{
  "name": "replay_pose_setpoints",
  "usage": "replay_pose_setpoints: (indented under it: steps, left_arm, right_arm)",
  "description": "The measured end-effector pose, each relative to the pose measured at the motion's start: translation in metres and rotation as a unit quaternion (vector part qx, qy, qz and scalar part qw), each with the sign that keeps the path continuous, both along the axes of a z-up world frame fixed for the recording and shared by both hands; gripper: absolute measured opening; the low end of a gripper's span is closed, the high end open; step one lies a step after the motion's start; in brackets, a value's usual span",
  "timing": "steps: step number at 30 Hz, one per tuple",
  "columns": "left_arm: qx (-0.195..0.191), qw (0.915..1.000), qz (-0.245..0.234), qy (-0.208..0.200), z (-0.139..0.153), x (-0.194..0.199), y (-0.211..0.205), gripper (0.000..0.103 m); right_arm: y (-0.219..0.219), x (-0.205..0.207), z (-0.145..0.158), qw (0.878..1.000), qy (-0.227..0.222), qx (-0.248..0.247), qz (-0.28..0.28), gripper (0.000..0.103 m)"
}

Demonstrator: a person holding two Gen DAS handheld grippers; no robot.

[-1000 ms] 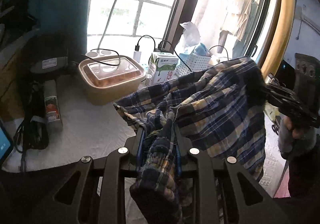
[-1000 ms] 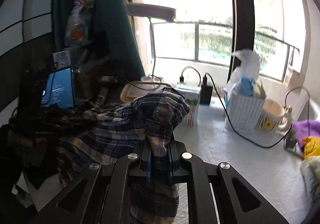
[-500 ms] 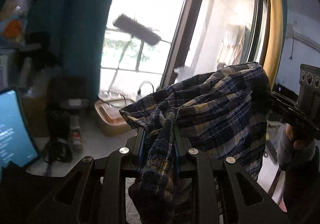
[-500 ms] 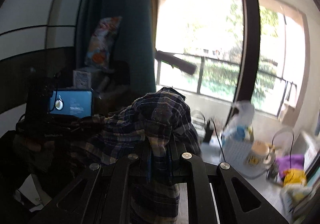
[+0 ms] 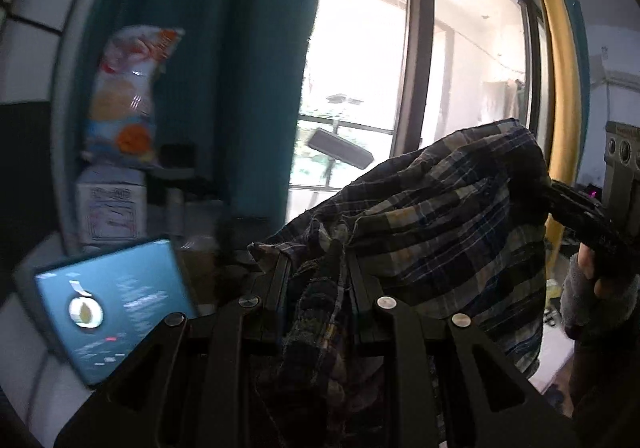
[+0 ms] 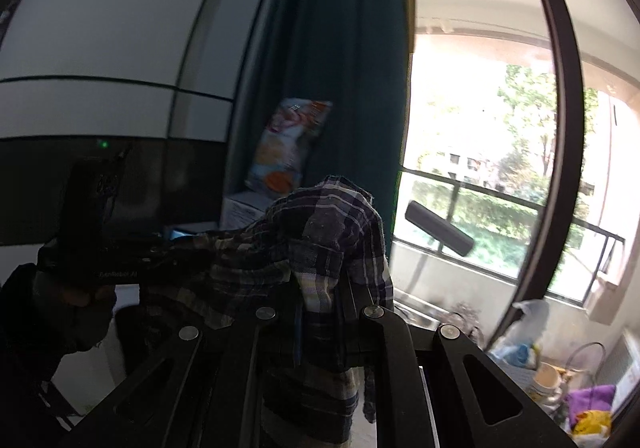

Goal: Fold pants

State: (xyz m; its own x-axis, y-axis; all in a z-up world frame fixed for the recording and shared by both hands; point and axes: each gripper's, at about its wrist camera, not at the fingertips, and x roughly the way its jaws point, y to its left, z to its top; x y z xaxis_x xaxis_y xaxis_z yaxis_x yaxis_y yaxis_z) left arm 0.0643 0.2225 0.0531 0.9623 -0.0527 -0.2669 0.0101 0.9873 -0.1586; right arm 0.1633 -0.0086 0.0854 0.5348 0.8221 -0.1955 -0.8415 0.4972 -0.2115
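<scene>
The plaid pants [image 5: 432,216] are dark blue with cream checks and hang in the air between both grippers. My left gripper [image 5: 318,268] is shut on a bunched edge of the cloth. My right gripper [image 6: 320,288] is shut on another bunched edge of the pants [image 6: 320,232]. In the left wrist view the right gripper [image 5: 568,204] shows at the far right, holding the other end. In the right wrist view the left gripper [image 6: 120,260] shows at the left. The cloth sags between them, and the table below is mostly hidden.
A lit phone screen [image 5: 112,308] stands at lower left. A snack bag [image 5: 128,96] and a white box [image 5: 108,212] sit by the teal curtain [image 5: 240,68]. A desk lamp head [image 6: 438,228] hangs before the window. A mug [image 6: 544,380] and clutter sit at lower right.
Both grippers have risen and tilted upward with the pants held between them. The table, lunch box and milk carton have dropped out of view; the curtain and window now fill the frames.
</scene>
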Motion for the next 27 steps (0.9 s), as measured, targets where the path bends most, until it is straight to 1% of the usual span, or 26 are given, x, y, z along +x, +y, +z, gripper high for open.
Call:
replay_pose_setpoints:
  steps: [4, 5, 7, 9, 10, 11, 12, 13, 15, 16, 18, 20, 22, 24, 27]
  left_arm:
    - [0.016, 0.9992, 0.034, 0.013, -0.002, -0.016, 0.018, 0.021]
    - [0.021, 0.9988, 0.039, 0.019, -0.006, -0.016, 0.022, 0.021]
    - [0.027, 0.9972, 0.052, 0.047, -0.020, -0.008, 0.032, 0.021]
    - [0.023, 0.9941, 0.052, 0.093, -0.047, 0.012, 0.045, 0.022]
    - [0.022, 0.9907, 0.048, 0.125, -0.066, 0.028, 0.052, 0.022]
    - [0.020, 0.9879, 0.041, 0.148, -0.081, 0.039, 0.056, 0.022]
    - [0.017, 0.9829, 0.038, 0.179, -0.103, 0.054, 0.061, 0.022]
    - [0.015, 0.9773, 0.038, 0.208, -0.125, 0.068, 0.066, 0.022]
    - [0.014, 0.9693, 0.029, 0.244, -0.156, 0.085, 0.067, 0.022]
    - [0.021, 0.9660, 0.028, 0.256, -0.168, 0.092, 0.067, 0.022]
    - [0.026, 0.9624, 0.024, 0.269, -0.183, 0.101, 0.066, 0.022]
    - [0.020, 0.9612, 0.023, 0.274, -0.192, 0.109, 0.071, 0.025]
    - [0.008, 0.9607, 0.018, 0.277, -0.199, 0.116, 0.077, 0.026]
    - [0.005, 0.9589, 0.015, 0.283, -0.206, 0.121, 0.077, 0.029]
    - [-0.007, 0.9564, 0.014, 0.292, -0.214, 0.120, 0.077, 0.035]
  right_arm:
    - [0.022, -0.004, -0.006, 0.999, 0.020, 0.003, 0.025, 0.012]
    - [0.030, -0.002, -0.012, 0.999, 0.029, -0.002, 0.027, 0.012]
    - [0.045, 0.011, -0.032, 0.998, 0.053, -0.017, 0.024, 0.012]
    - [0.063, 0.031, -0.060, 0.995, 0.088, -0.035, 0.011, 0.012]
    - [0.071, 0.043, -0.077, 0.993, 0.107, -0.047, 0.003, 0.012]
    - [0.081, 0.058, -0.098, 0.989, 0.133, -0.065, -0.005, 0.012]
    - [0.089, 0.072, -0.118, 0.984, 0.157, -0.086, -0.014, 0.012]
    - [0.092, 0.081, -0.136, 0.980, 0.171, -0.099, -0.023, 0.012]
    - [0.100, 0.102, -0.175, 0.969, 0.208, -0.124, -0.041, 0.012]
    - [0.102, 0.108, -0.188, 0.966, 0.217, -0.132, -0.047, 0.012]
    - [0.106, 0.118, -0.213, 0.959, 0.233, -0.151, -0.058, 0.012]
    - [0.109, 0.128, -0.227, 0.955, 0.242, -0.162, -0.063, 0.012]
    - [0.111, 0.131, -0.234, 0.952, 0.246, -0.169, -0.065, 0.012]
    - [0.113, 0.137, -0.242, 0.949, 0.255, -0.175, -0.065, 0.012]
    - [0.118, 0.147, -0.250, 0.944, 0.268, -0.184, -0.060, 0.012]
